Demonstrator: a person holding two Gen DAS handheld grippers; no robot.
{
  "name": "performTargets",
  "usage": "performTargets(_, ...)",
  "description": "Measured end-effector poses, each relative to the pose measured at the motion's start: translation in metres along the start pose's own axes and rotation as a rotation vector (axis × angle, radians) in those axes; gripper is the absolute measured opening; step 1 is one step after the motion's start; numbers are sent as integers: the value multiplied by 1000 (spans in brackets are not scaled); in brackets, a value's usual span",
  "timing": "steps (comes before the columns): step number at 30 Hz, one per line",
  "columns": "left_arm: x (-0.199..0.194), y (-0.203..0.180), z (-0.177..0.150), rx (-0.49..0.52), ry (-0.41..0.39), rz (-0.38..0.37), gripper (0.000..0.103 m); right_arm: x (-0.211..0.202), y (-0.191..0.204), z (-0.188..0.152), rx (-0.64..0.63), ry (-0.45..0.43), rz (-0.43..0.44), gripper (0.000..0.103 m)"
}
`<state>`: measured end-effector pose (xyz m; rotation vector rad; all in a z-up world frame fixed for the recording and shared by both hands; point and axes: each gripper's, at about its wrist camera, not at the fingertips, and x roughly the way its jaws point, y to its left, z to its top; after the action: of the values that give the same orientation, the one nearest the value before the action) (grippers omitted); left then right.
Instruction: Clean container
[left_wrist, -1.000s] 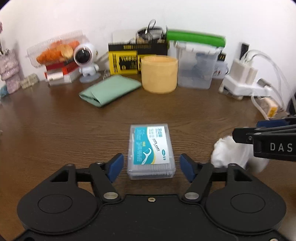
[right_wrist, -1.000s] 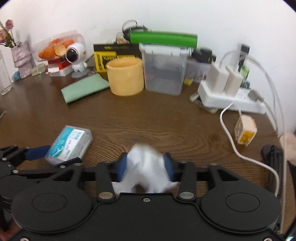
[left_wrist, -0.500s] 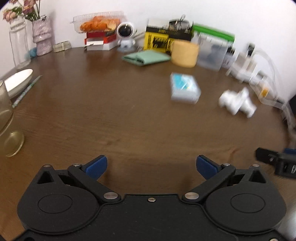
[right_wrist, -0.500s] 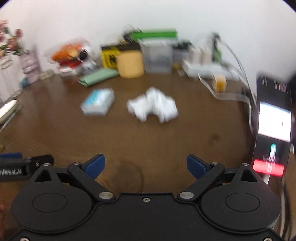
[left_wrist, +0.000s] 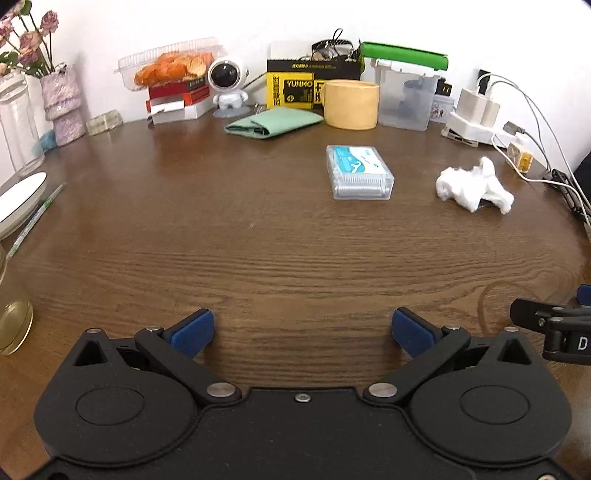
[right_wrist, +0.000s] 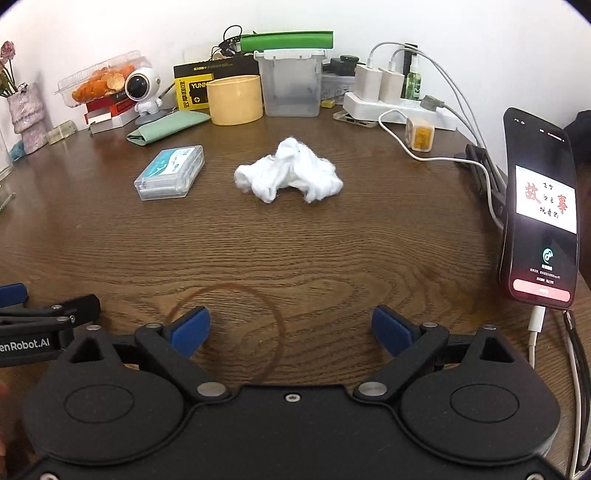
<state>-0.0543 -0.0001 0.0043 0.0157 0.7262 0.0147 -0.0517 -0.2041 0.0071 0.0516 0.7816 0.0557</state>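
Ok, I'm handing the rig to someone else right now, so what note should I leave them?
Left gripper: open, empty, low over the table.
Right gripper: open, empty, beside it.
Floss box: shut, flat on the table, mid-left.
Tissue: crumpled, lying apart to the box's right.
Done: both things are set down and released; the pictures cannot show whether the box is clean.
Left: check the box; if it needs more, pick up the tissue with the right and hold the box with the left.

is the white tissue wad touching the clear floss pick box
Apart. The right wrist view shows bare wood between the tissue wad and the floss pick box; the left wrist view shows the same gap.
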Motion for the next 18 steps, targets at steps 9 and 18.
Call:
performTargets(9, 1, -1, -2, 11, -36, -19, 103, 5, 8, -3, -8, -31, -23, 103)
performTargets(18, 0, -1, -2, 27, -35, -35, 103, 5, 11, -8, 7, -79, -40, 103)
